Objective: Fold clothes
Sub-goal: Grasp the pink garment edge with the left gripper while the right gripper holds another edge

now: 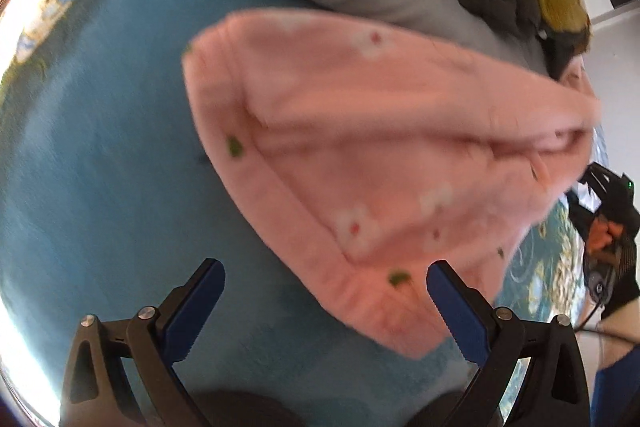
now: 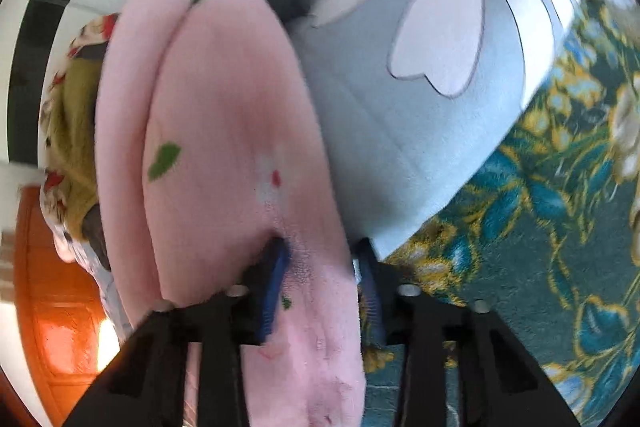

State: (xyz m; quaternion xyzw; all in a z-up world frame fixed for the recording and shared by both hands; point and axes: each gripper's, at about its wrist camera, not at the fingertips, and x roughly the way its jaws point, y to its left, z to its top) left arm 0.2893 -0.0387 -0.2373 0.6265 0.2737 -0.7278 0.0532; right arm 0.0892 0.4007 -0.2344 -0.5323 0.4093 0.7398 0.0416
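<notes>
Pink garment (image 2: pixel 224 131) in right tongs (image 2: pixel 320 267), beside pale flowered pillow (image 2: pixel 400 131).

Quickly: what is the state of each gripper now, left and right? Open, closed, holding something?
Left gripper: open, holding nothing; the pink garment lies ahead of its fingers.
Right gripper: shut on the pink garment.

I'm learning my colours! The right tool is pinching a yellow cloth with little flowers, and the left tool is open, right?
Nearly. The cloth pinched by the right tool is pink, not yellow, as the right wrist view shows. It does have little flowers, and the left tool is open, with nothing between its fingers.
</notes>
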